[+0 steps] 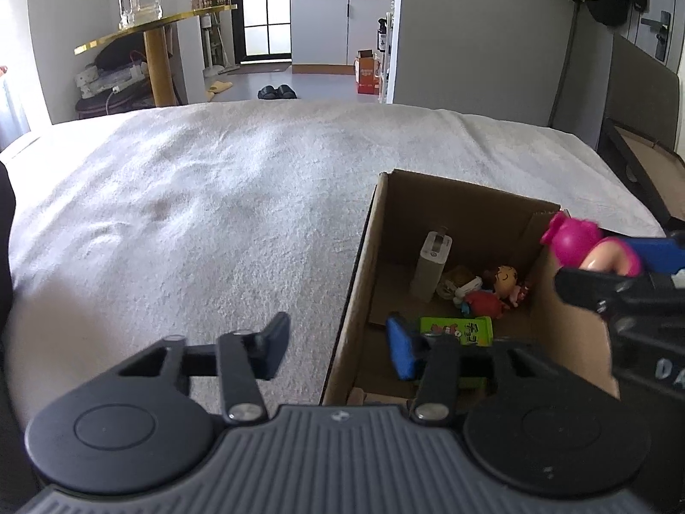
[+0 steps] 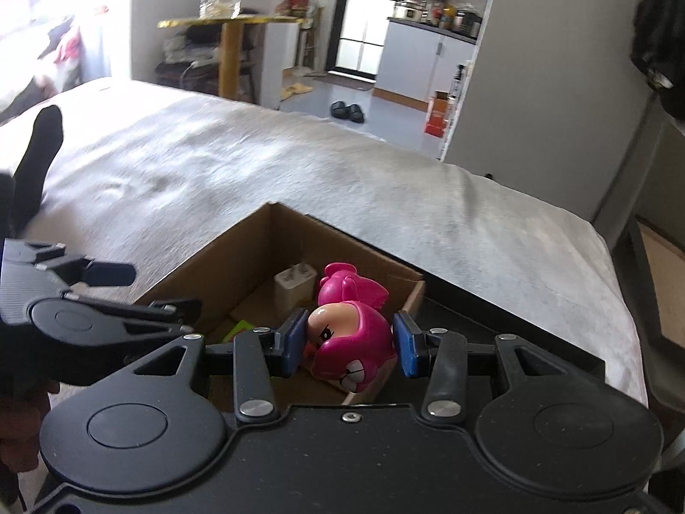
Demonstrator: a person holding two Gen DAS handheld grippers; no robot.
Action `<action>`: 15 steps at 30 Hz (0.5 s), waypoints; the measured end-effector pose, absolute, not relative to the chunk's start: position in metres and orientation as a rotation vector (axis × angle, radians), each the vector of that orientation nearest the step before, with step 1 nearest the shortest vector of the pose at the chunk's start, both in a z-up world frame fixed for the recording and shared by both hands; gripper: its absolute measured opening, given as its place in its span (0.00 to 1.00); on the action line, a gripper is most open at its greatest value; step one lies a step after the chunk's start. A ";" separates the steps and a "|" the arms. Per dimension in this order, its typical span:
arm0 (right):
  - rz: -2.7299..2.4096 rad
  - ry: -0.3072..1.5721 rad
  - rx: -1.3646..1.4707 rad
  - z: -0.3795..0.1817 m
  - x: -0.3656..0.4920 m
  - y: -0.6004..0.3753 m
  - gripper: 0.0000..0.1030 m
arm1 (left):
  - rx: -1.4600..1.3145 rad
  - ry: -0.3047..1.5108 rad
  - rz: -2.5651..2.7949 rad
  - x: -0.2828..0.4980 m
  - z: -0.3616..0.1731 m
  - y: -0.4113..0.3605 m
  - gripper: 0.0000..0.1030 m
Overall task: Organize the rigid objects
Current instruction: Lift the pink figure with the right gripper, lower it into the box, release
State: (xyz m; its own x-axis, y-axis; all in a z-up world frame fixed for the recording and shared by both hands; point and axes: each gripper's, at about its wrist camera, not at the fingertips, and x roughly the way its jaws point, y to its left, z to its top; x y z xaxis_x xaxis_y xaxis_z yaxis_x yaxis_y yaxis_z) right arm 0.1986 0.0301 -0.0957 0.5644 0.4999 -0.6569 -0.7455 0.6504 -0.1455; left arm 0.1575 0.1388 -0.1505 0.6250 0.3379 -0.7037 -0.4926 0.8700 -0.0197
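From the left wrist we looked forward and down along its fingers, close over the open brown cardboard box at four o'clock. From the right wrist we looked down, tilted, with the box at six o'clock. Both views shared it, the white fleecy bed cover and the far kitchen doorway.

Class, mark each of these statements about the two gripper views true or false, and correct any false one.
1. The right gripper grips a pink toy figure. True.
2. The cardboard box is empty. False: a white charger, a green packet and small figures lie inside.
3. The left gripper holds nothing. True.
4. The box stands on a bare wooden floor. False: it sits on a white towel-like cover.
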 end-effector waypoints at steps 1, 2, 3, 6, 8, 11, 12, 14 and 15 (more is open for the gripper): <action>0.764 0.625 -0.437 -0.097 0.199 0.032 0.41 | -0.224 0.757 0.477 0.157 -0.150 0.139 0.38; 0.764 0.627 -0.445 -0.098 0.198 0.034 0.41 | -0.227 0.756 0.471 0.158 -0.150 0.139 0.34; 0.766 0.626 -0.452 -0.099 0.197 0.036 0.41 | -0.226 0.757 0.465 0.158 -0.150 0.139 0.30; 0.777 0.637 -0.465 -0.103 0.197 0.042 0.41 | -0.231 0.751 0.448 0.157 -0.150 0.137 0.18; 0.783 0.640 -0.484 -0.105 0.196 0.045 0.41 | -0.224 0.747 0.445 0.157 -0.150 0.137 0.13; 0.794 0.648 -0.506 -0.109 0.195 0.051 0.42 | -0.217 0.747 0.446 0.157 -0.150 0.137 0.10; 0.795 0.650 -0.518 -0.110 0.194 0.054 0.42 | -0.219 0.747 0.444 0.157 -0.151 0.138 0.10; 0.789 0.655 -0.551 -0.114 0.193 0.058 0.42 | -0.221 0.748 0.443 0.157 -0.150 0.138 0.11; 0.786 0.657 -0.562 -0.116 0.193 0.059 0.42 | -0.218 0.748 0.443 0.156 -0.150 0.138 0.11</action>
State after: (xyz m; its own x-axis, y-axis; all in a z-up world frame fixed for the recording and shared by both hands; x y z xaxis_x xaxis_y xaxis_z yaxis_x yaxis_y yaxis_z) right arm 0.1931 0.0593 -0.1156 0.5323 0.4541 -0.7145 -0.7834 0.5841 -0.2124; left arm 0.1564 0.1381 -0.1499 0.6470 0.3095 -0.6969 -0.4620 0.8862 -0.0353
